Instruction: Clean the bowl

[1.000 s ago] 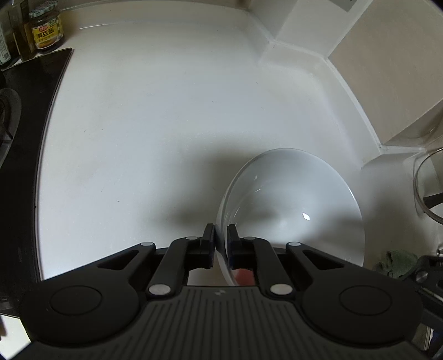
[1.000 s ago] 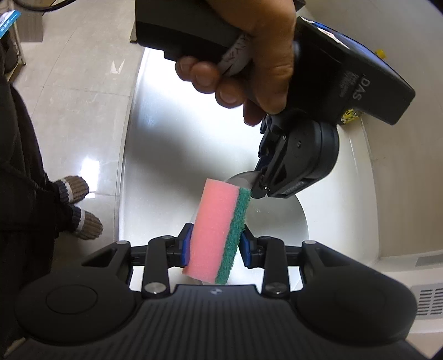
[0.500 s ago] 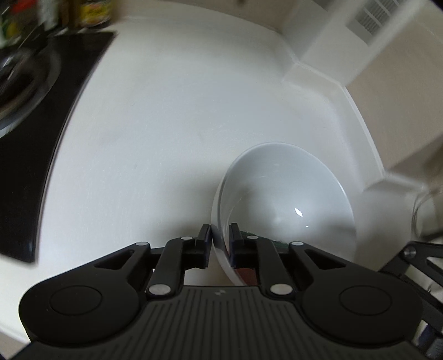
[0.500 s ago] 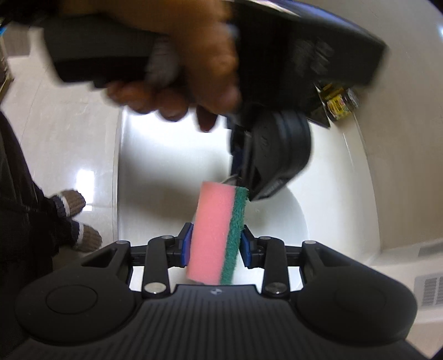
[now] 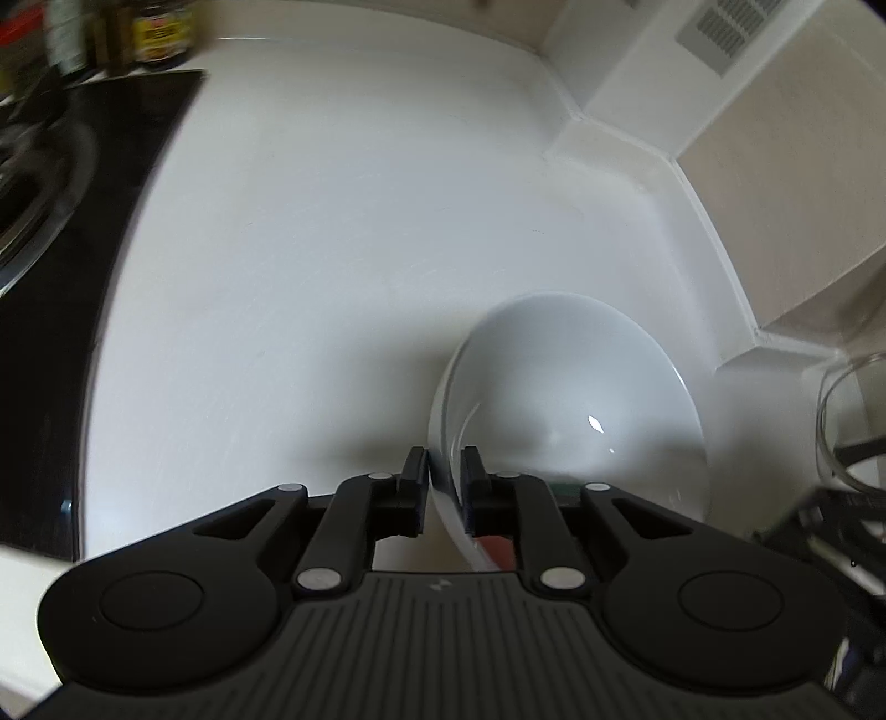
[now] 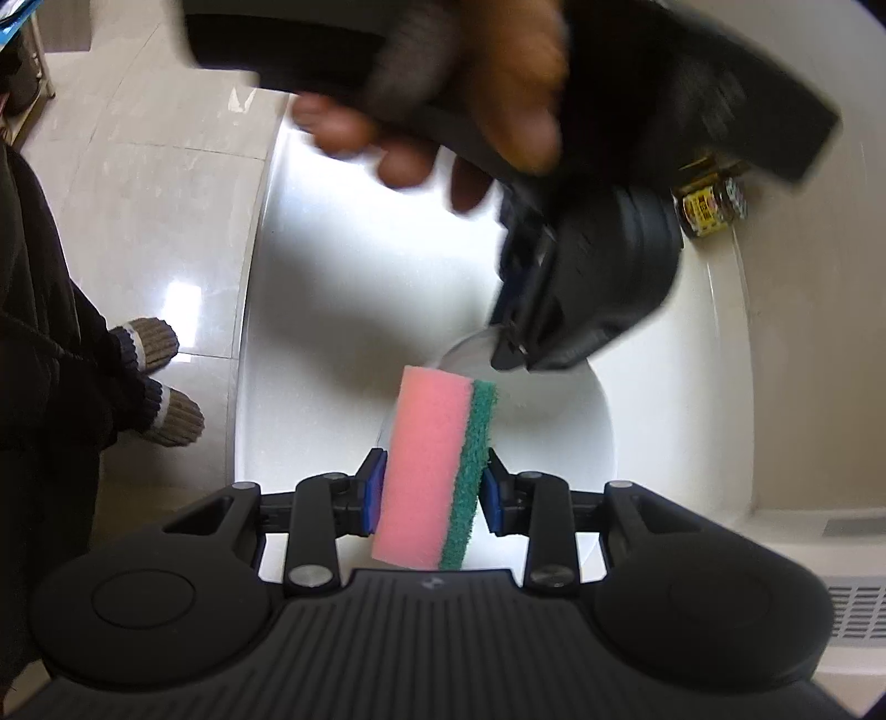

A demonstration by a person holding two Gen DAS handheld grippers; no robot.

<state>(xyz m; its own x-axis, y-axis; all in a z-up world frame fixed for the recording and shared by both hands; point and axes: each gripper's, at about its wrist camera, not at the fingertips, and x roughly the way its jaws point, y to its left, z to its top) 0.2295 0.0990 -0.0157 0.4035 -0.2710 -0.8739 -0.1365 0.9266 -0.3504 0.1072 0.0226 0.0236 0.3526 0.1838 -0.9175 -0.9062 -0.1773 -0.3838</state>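
Observation:
A white bowl (image 5: 570, 410) rests on the white counter (image 5: 332, 249), tilted toward the right in the left wrist view. My left gripper (image 5: 444, 471) straddles its near rim, one finger outside and one inside; the jaws are opening and a thin gap shows beside the rim. The right wrist view has that gripper (image 6: 512, 349), held by a hand (image 6: 498, 83), at the far rim of the bowl (image 6: 554, 432). My right gripper (image 6: 433, 487) is shut on a pink sponge with a green scouring side (image 6: 432, 471), held upright just above the bowl's near edge.
A black hob (image 5: 55, 277) lies at the left of the counter, with jars (image 5: 155, 33) behind it. A clear glass vessel (image 5: 853, 421) stands at the right edge. Walls box in the counter's far right. A person's slippered feet (image 6: 160, 387) stand on the tiled floor.
My left gripper's fingers have spread apart around the bowl's rim, and that hand has shifted across the counter. The right gripper still grips the sponge in the same spot.

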